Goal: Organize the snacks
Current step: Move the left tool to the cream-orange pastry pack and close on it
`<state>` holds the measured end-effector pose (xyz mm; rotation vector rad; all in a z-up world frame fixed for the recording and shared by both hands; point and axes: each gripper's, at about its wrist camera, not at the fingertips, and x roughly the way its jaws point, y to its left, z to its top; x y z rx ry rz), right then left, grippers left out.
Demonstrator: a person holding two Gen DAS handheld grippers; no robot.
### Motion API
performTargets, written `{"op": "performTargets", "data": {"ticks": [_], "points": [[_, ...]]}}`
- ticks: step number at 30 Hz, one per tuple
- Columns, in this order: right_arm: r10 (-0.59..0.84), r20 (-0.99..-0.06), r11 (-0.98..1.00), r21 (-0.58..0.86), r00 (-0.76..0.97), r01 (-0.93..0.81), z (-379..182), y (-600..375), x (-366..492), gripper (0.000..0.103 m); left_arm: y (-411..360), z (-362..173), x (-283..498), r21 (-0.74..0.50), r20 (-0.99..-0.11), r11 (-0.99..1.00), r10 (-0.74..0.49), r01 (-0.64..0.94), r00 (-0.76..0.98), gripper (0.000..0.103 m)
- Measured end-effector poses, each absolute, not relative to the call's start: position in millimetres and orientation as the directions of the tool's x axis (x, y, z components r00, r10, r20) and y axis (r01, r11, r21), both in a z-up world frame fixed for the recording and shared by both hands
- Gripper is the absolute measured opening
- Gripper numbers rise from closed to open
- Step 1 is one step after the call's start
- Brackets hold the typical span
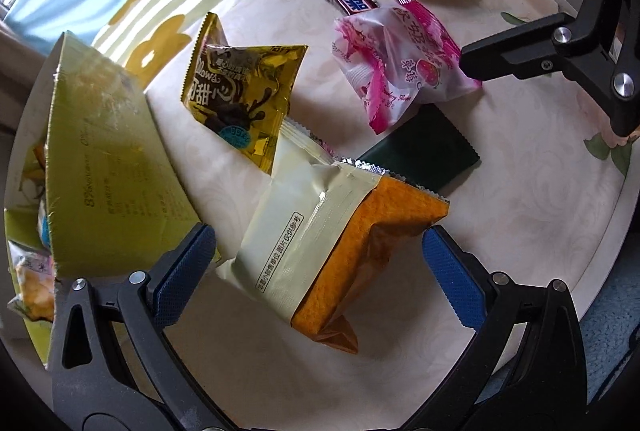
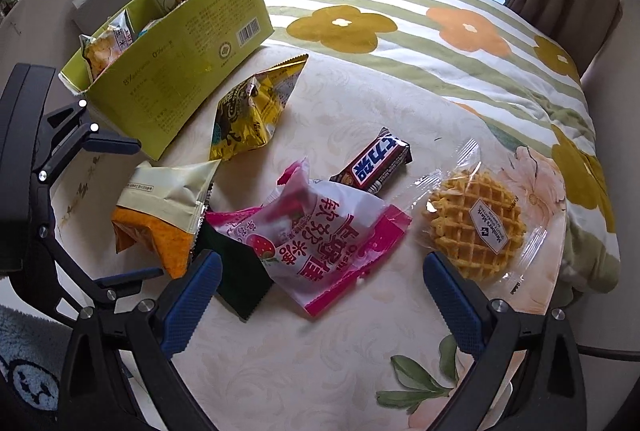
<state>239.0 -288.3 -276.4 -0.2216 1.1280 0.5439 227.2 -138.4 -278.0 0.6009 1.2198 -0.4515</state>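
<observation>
A few snacks already sit in the green box, beyond the left gripper. Six remain on the table. Both grippers are wide open and empty. The orange pack lies between the left fingers, and the pink pack, marked Oishi, ahead of the right gripper. The waffle label reads Member's Mark.

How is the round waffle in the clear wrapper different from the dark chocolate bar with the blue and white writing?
The round waffle in the clear wrapper shows its golden grid through the plastic; the dark chocolate bar with the blue and white writing hides its snack inside an opaque wrapper. The waffle is round and wide; the bar is long and narrow. The waffle carries a small white label; the bar has big lettering along it. Both lie sealed and flat on the cream floral table.
</observation>
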Motion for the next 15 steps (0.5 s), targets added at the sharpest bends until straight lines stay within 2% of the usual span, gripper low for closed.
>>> {"op": "performTargets", "data": {"ticks": [4, 13, 15], "points": [[0.289, -0.904, 0.819, 0.064, 0.314, -0.571, -287.0, -278.3, 239.6, 0.1, -140.0, -286.0, 229.6, 0.168, -0.965, 0.745, -0.01, 0.645, 0.262, 0.101], [0.277, -0.903, 0.759, -0.004, 0.329, -0.651, -292.6, -266.0, 245.0, 0.1, -135.2, -301.0, 234.5, 0.15, -0.974, 0.734, -0.005, 0.662, 0.226, 0.079], [0.276, -0.901, 0.75, -0.016, 0.335, -0.662, -293.1, -264.8, 246.5, 0.1, -133.3, -301.1, 234.7, 0.137, -0.975, 0.735, -0.018, 0.664, 0.22, 0.077]]}}
